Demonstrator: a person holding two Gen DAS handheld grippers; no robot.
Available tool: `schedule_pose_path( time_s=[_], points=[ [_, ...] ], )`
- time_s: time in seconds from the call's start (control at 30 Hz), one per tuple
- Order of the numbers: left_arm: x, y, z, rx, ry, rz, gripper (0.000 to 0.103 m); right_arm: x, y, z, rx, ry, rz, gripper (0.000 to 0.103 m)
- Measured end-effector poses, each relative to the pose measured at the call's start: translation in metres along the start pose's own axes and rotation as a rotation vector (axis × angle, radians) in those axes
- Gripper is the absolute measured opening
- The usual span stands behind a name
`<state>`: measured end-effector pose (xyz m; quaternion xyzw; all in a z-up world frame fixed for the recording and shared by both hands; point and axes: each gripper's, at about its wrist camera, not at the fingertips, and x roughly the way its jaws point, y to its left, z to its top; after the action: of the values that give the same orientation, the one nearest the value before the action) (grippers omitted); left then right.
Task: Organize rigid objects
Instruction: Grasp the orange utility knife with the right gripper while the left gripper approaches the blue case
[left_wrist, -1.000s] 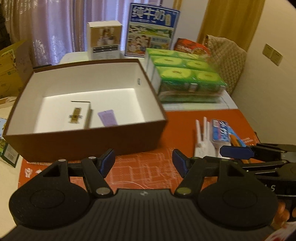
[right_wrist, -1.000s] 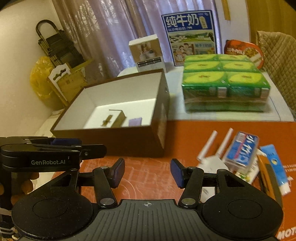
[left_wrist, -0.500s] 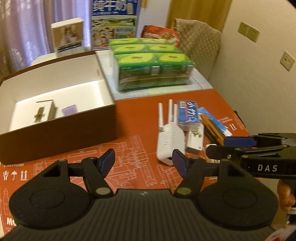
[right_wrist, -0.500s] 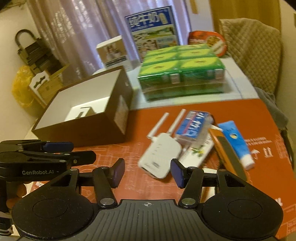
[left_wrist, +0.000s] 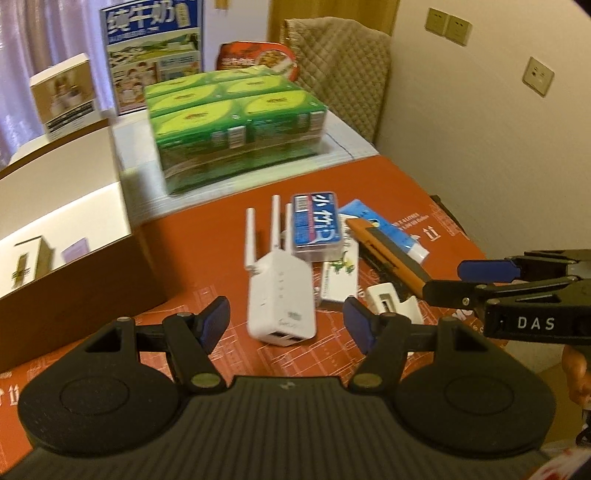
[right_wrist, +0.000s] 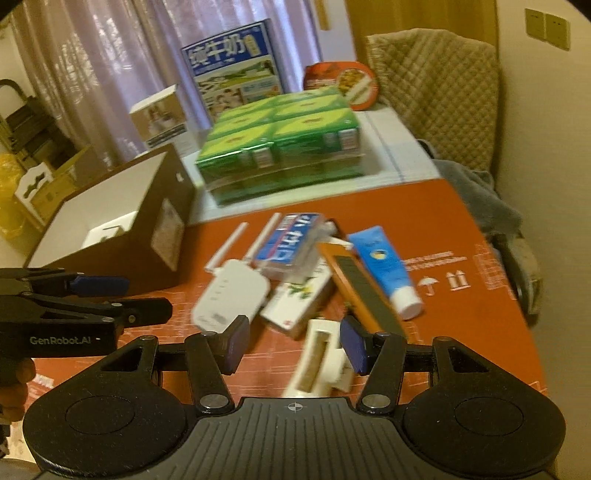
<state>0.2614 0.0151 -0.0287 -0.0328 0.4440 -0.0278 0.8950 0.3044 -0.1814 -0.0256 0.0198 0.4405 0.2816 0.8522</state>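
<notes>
I'm holding both claws over the red mat (left_wrist: 436, 206) on the bench, and neither one is gripping anything. My left claw (left_wrist: 286, 321) is spread wide, and the white router (left_wrist: 279, 291) with its three antennas is lying flat on the mat right between the two fingers in that view, not touched by either. My right claw (right_wrist: 291, 343) is spread wide too, and a small white plug thing (right_wrist: 319, 356) is sitting between its fingers, close to the right pad.

The rest of the pile is lying just past the router: a blue and white box (left_wrist: 316, 225) resting partly on top of a white carton with a green print (left_wrist: 340, 277), an orange and black utility knife (right_wrist: 360, 286) lying diagonally, and a blue tube (right_wrist: 384, 266) with a white cap beside the knife. They're all touching or overlapping.

The brown box (right_wrist: 162, 218) with the white inside is sitting to the left of the pile, apart from it, with a small white pack (left_wrist: 27, 264) and a purple card (left_wrist: 75, 249) in it. Behind the pile a green shrink-wrapped case (left_wrist: 236, 122) is sitting on the bench.
</notes>
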Motion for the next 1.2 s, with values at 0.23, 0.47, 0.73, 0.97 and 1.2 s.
schedule_pose_path(
  time_s=[0.23,0.47,0.73,0.97,1.2],
  points=[
    [0.024,-0.017,0.010,0.034,0.014,-0.019,0.064,0.009,-0.020,-0.002,-0.038,0.003,-0.034,0.052],
    [0.049,-0.027,0.019,0.041,0.030,-0.022,0.064,0.028,-0.038,0.003,-0.095,0.008,-0.036,0.052],
    [0.078,-0.030,0.025,0.027,0.062,-0.001,0.064,0.057,-0.054,0.009,-0.222,0.008,0.001,0.051],
    [0.095,-0.031,0.027,0.002,0.088,0.014,0.064,0.082,-0.059,0.014,-0.321,0.039,0.042,0.051],
    [0.100,-0.035,0.030,-0.003,0.093,0.029,0.064,0.104,-0.059,0.012,-0.398,0.092,0.074,0.043]
  ],
)
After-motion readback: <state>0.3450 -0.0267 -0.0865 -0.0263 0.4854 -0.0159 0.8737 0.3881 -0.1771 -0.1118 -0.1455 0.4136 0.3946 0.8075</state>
